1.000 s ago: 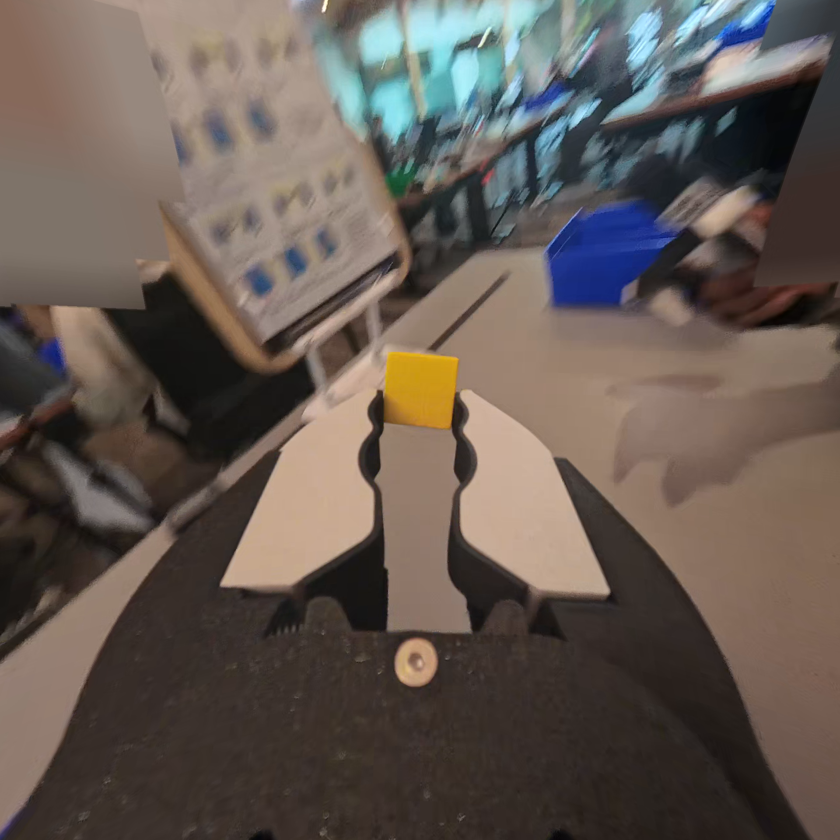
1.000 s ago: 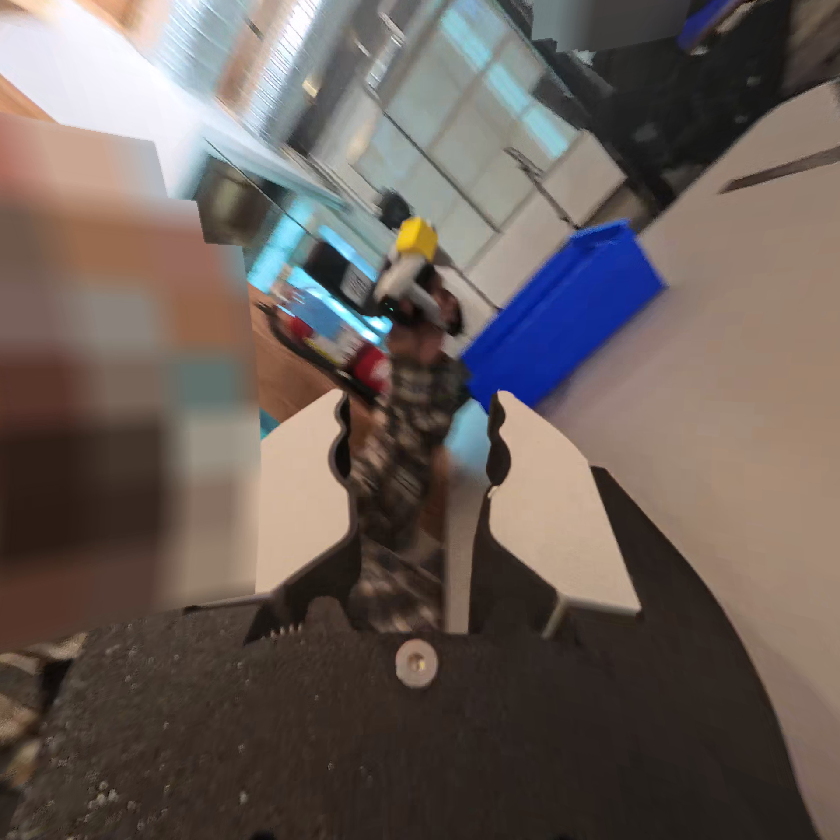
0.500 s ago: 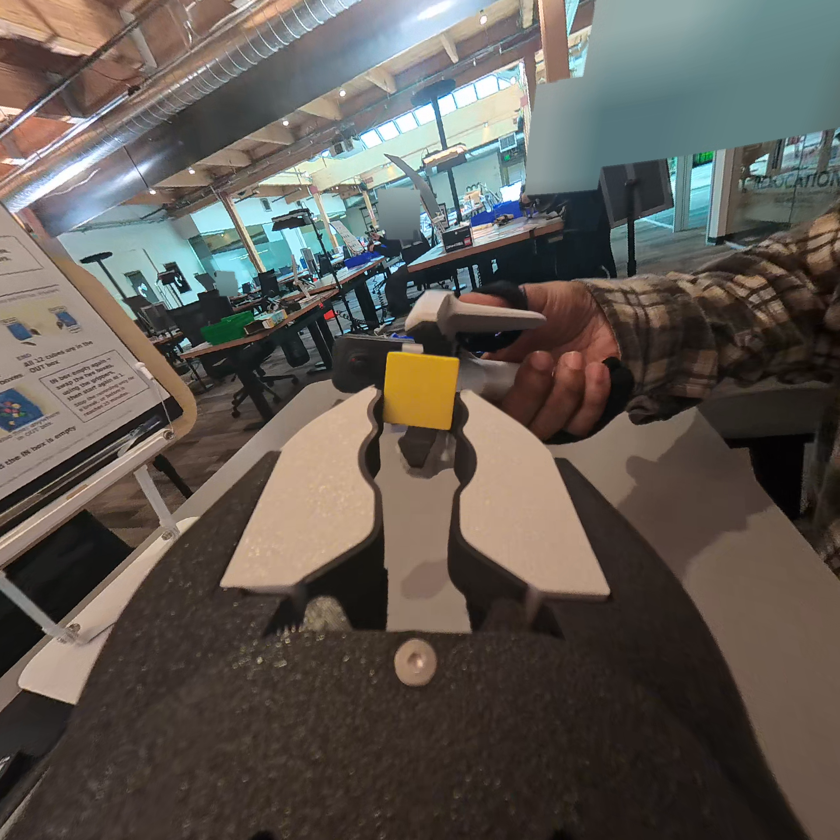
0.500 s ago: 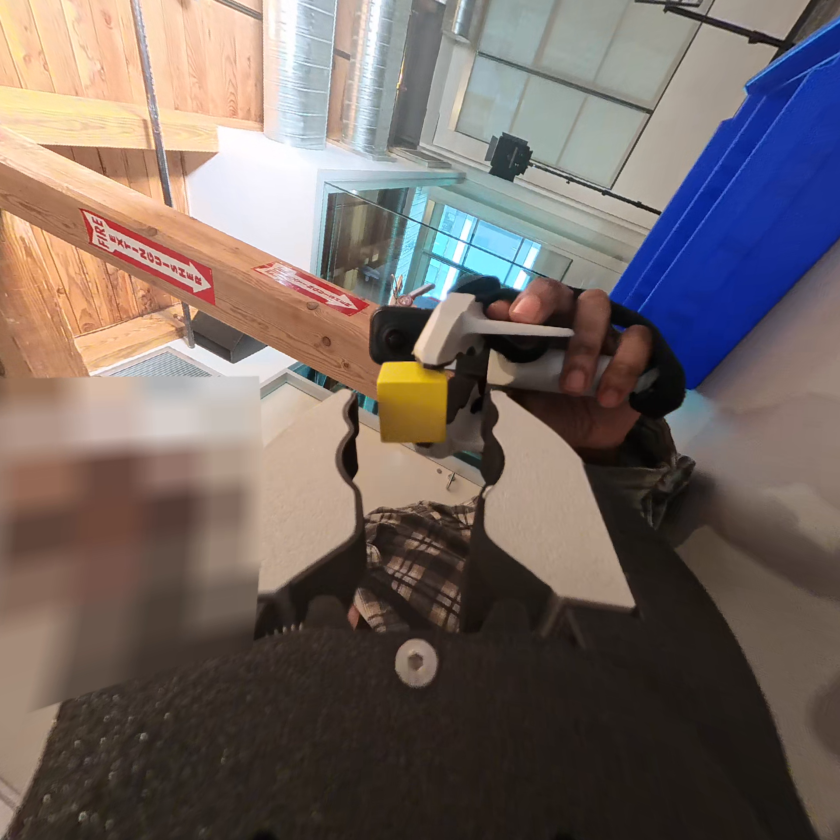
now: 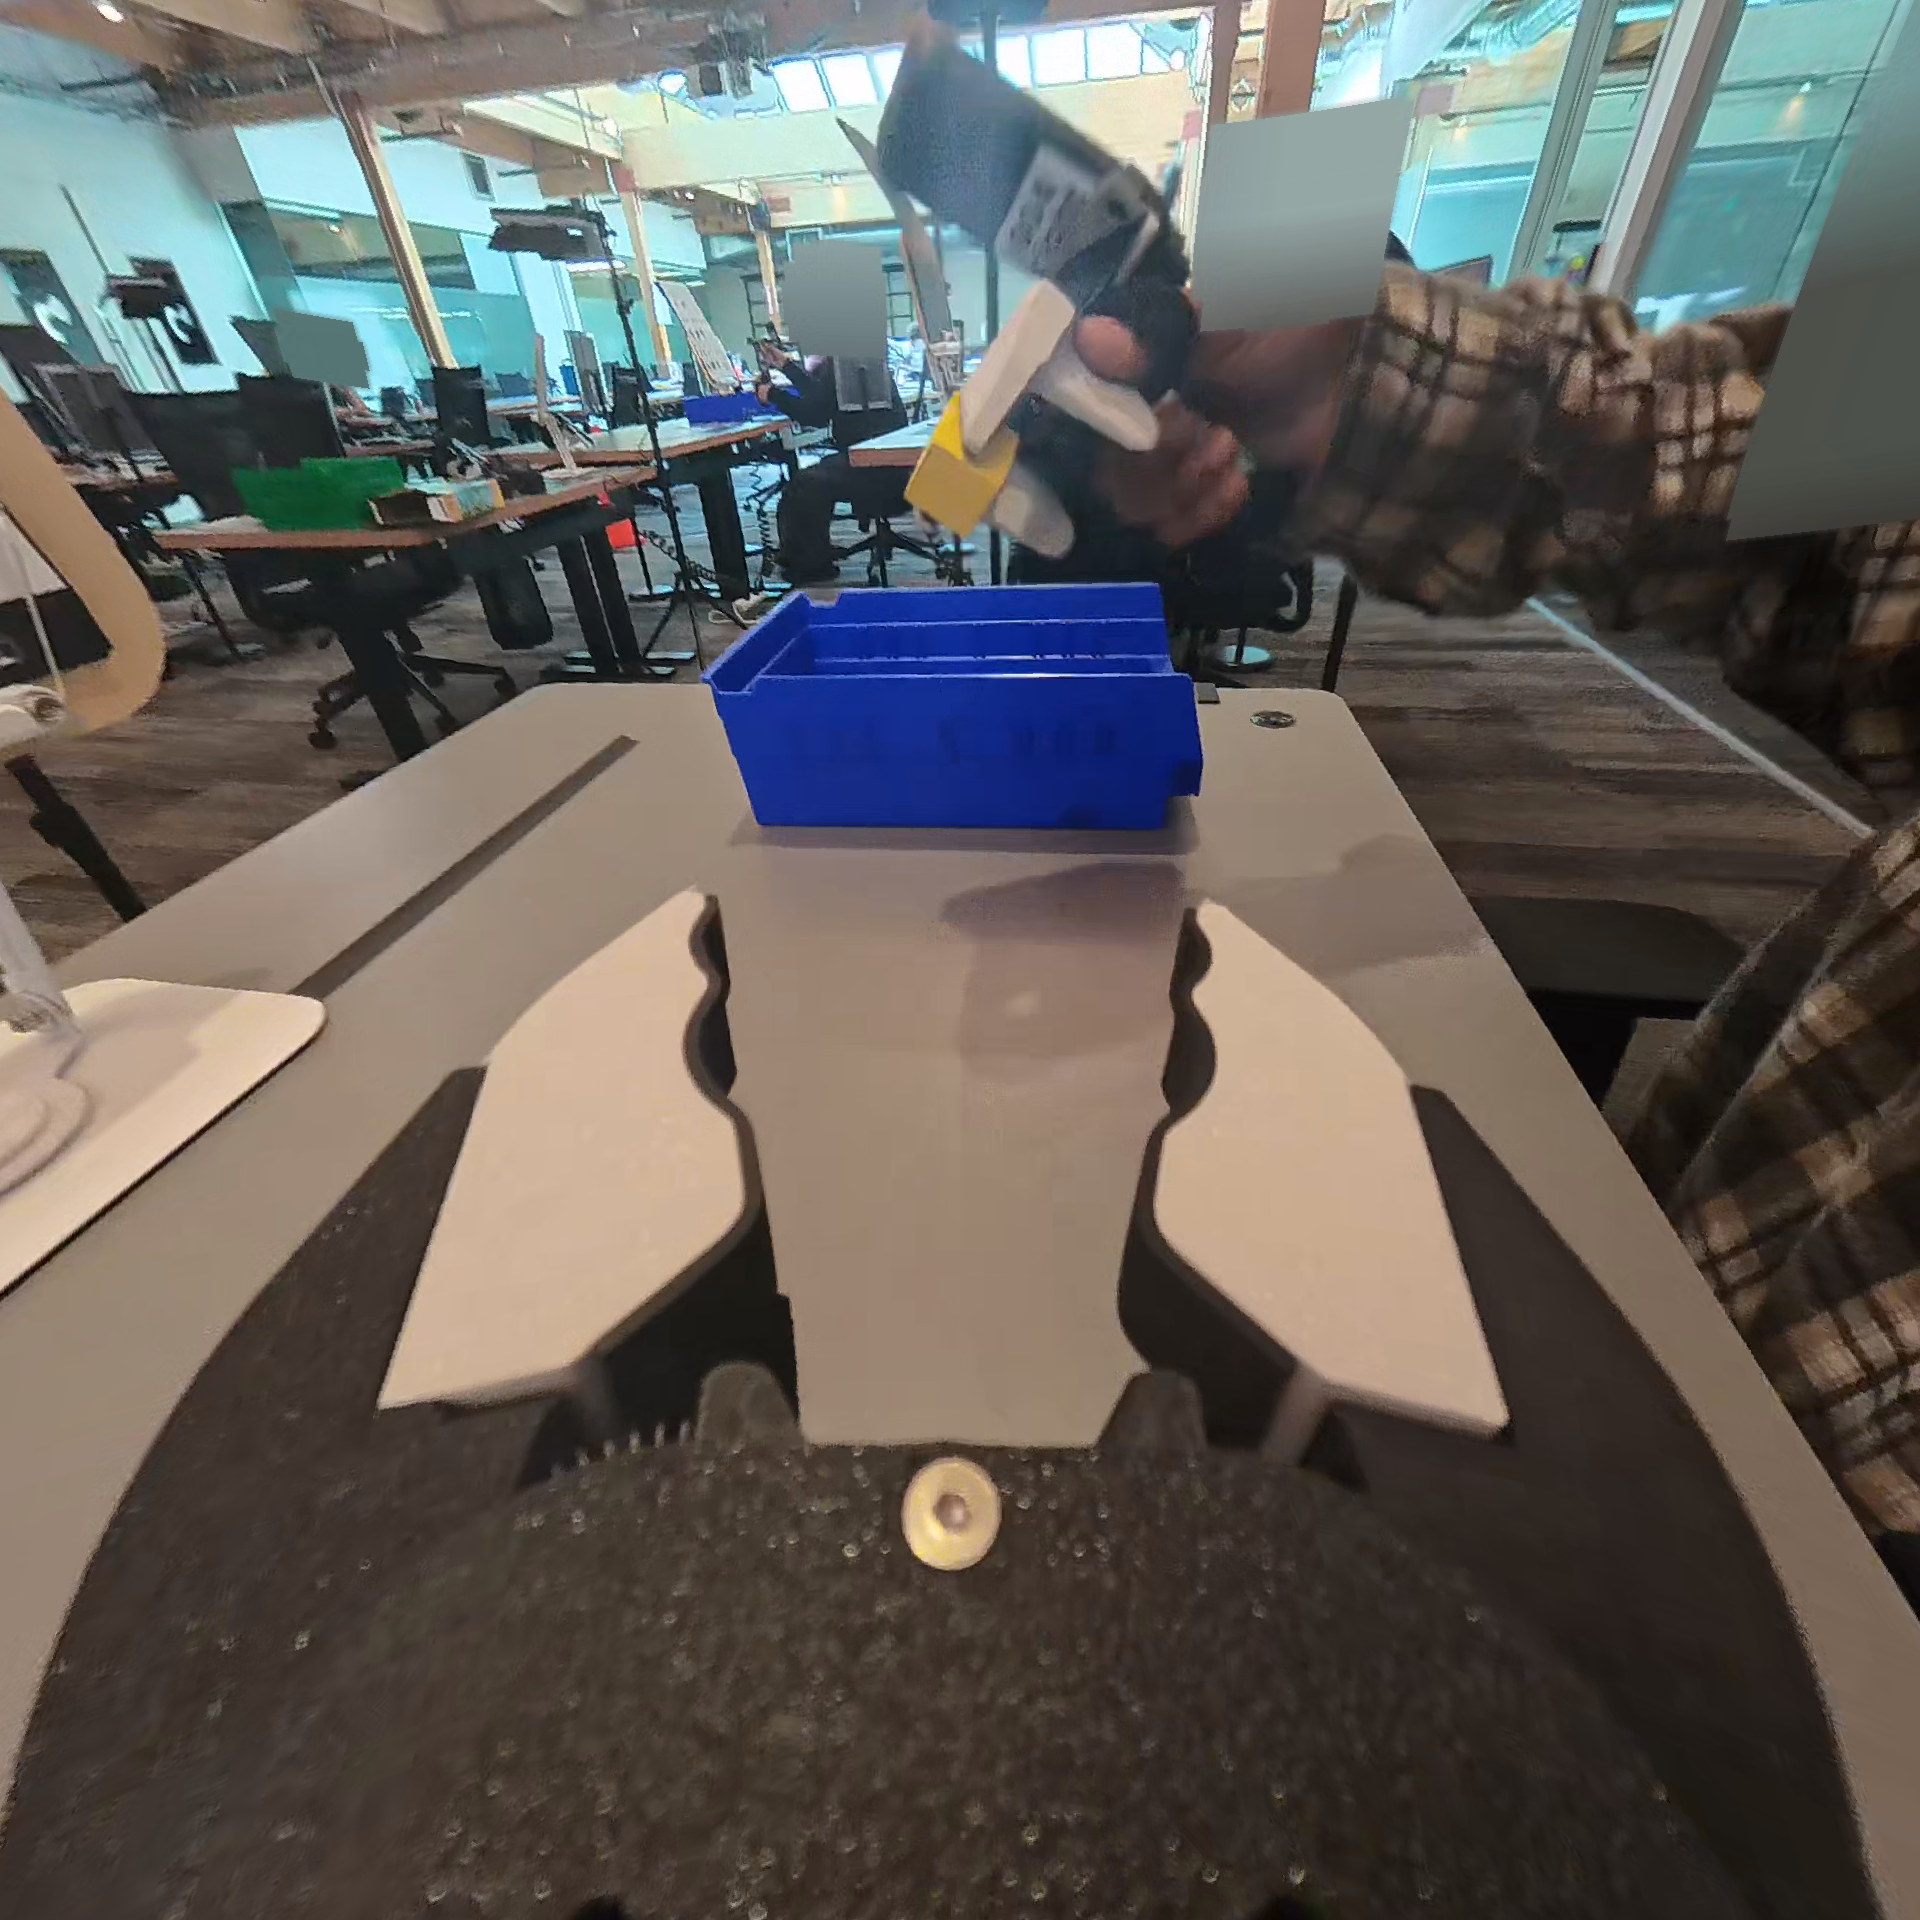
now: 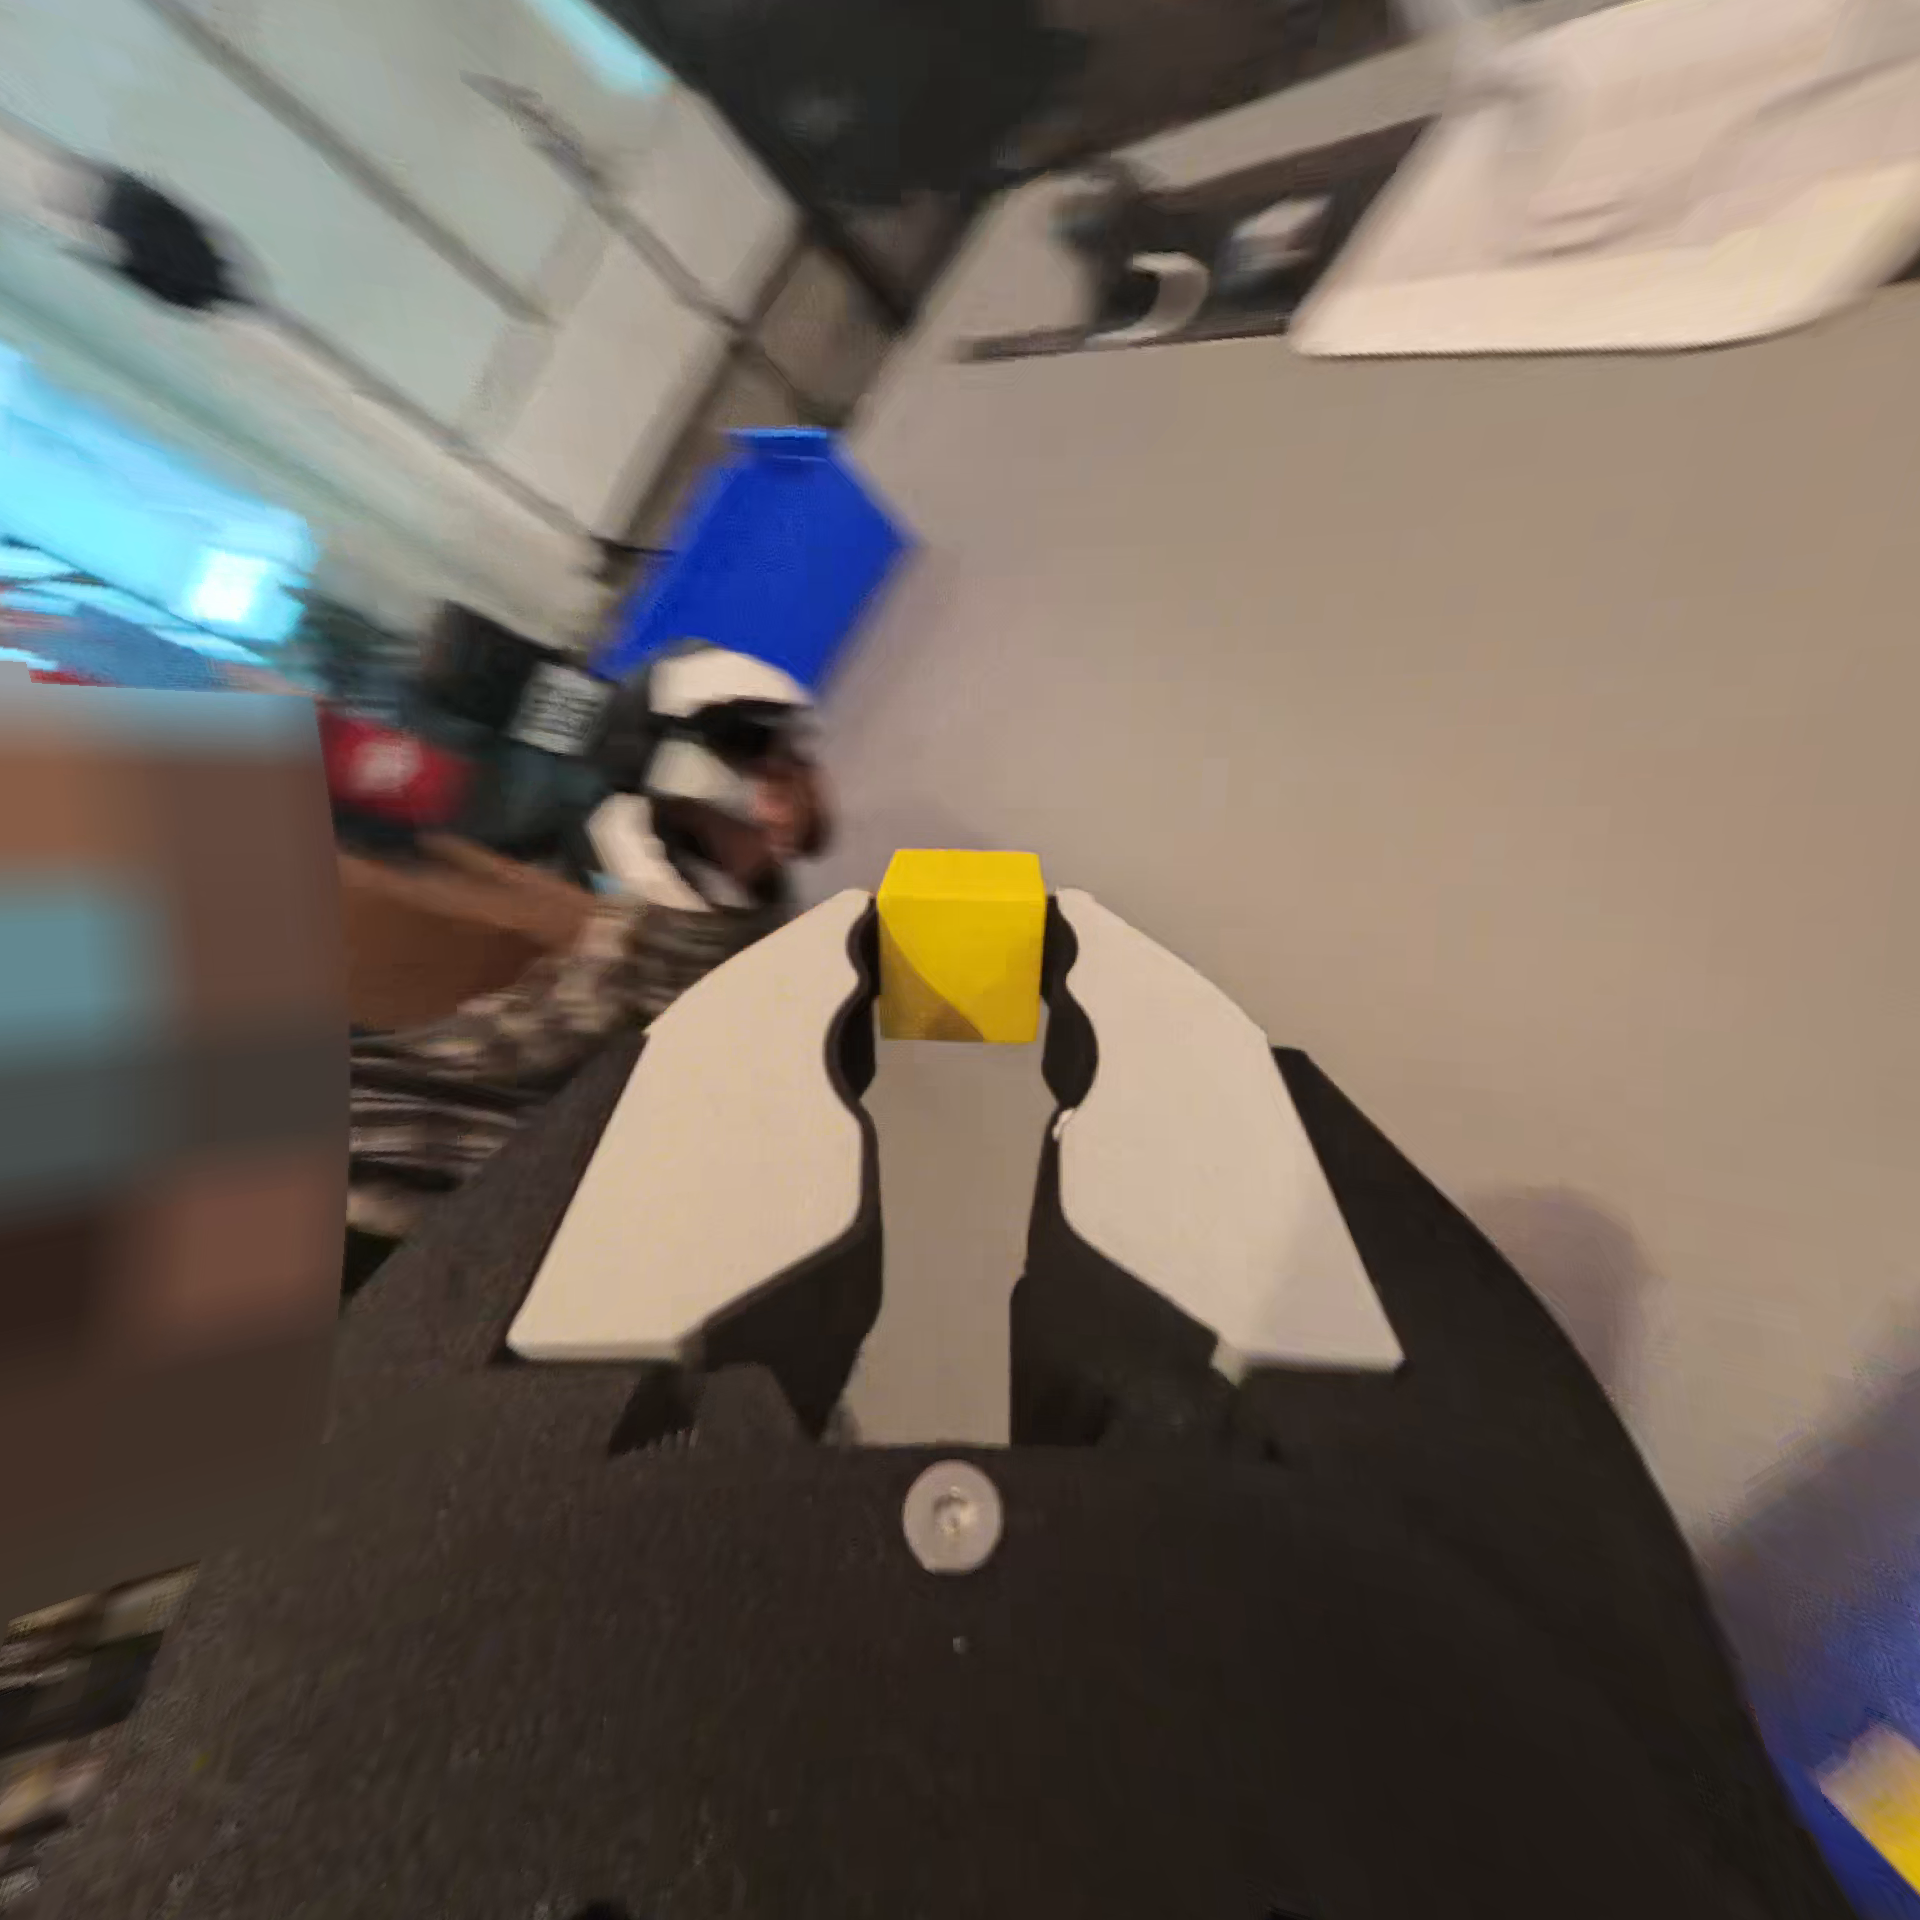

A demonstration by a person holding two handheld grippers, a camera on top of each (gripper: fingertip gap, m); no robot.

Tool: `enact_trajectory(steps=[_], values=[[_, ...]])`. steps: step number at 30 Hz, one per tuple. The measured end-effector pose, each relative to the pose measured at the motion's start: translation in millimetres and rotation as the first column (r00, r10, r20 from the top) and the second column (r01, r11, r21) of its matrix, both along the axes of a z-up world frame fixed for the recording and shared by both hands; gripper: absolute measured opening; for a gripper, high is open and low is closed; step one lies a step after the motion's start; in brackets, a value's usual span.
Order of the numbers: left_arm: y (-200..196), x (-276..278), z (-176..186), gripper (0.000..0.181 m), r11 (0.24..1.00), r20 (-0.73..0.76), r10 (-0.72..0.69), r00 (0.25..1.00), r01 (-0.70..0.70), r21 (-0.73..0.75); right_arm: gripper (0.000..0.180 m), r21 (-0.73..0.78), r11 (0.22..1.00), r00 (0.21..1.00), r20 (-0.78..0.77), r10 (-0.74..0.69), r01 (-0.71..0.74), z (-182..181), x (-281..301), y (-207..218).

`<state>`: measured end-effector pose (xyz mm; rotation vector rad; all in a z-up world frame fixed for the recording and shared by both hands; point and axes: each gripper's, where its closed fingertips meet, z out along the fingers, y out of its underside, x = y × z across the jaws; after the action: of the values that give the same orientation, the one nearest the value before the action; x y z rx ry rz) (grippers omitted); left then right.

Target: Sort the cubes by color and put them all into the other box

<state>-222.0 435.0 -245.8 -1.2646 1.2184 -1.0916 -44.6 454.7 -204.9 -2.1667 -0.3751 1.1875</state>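
Note:
My left gripper (image 5: 951,914) is open and empty above the grey table (image 5: 1340,862). Ahead of it a blue box (image 5: 956,738) stands on the table's far part. Above that box a hand holds my right gripper (image 5: 987,473), tilted down and shut on a yellow cube (image 5: 951,483). In the right wrist view the yellow cube (image 6: 958,945) sits clamped between the fingertips of my right gripper (image 6: 958,906). A blue box (image 6: 758,561) shows blurred beyond it, and the left gripper (image 6: 717,748) shows blurred below that box.
A white stand base (image 5: 156,1060) lies on the table's left side, next to a dark slot (image 5: 468,862). A plaid sleeve (image 5: 1787,1143) fills the right edge. A blue box corner with something yellow (image 6: 1881,1808) shows at the right wrist view's bottom right.
The yellow cube has passed from my left gripper to my right one. The left gripper has opened and lowered toward the table; the right has shut on the cube and swung over the blue box.

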Motion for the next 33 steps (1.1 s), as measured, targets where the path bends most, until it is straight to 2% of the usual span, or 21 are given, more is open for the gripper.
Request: enact_trajectory(steps=[1,4,8,14,19,23,26,28,31,33], values=[[-1,2,-2,0.081,1.000,-0.005,-0.010,1.000,0.010,-0.006,0.028,0.017,0.998,0.990,0.122,-0.069,0.067,-5,35,2],[-3,7,-10,0.077,1.000,-0.024,-0.021,1.000,0.020,-0.009,0.028,0.030,0.981,0.886,0.426,-0.184,0.190,-27,124,-3],[-2,14,-17,0.073,1.000,-0.036,-0.013,0.999,0.012,-0.016,0.029,-0.034,0.977,0.765,0.628,-0.142,0.208,-65,189,-21],[-11,22,-21,0.065,0.999,-0.089,-0.021,0.996,0.018,-0.030,0.029,-0.260,0.949,0.707,0.704,0.061,0.178,-140,214,-50],[-17,29,-22,0.064,0.999,-0.166,-0.030,0.986,0.028,-0.019,0.029,-0.357,0.921,0.658,0.733,0.173,0.157,-174,214,-56],[-22,35,-20,0.062,0.999,-0.205,-0.036,0.978,0.040,0.015,0.029,-0.382,0.911,0.624,0.753,0.210,0.155,-188,214,-54],[-25,36,-18,0.061,0.999,-0.212,-0.038,0.976,0.045,0.025,0.029,-0.403,0.903,0.630,0.742,0.229,0.147,-195,212,-55],[-26,32,-17,0.061,0.999,-0.215,-0.031,0.976,0.038,0.028,0.039,-0.407,0.900,0.612,0.755,0.236,0.155,-197,215,-56],[-24,20,-13,0.062,1.000,-0.215,0.002,0.977,0.005,0.031,0.047,-0.376,0.911,0.589,0.780,0.211,0.171,-183,222,-55],[-19,3,-6,0.062,0.998,-0.221,0.048,0.974,-0.039,0.046,0.052,-0.311,0.931,0.585,0.798,0.147,0.190,-155,225,-50]])
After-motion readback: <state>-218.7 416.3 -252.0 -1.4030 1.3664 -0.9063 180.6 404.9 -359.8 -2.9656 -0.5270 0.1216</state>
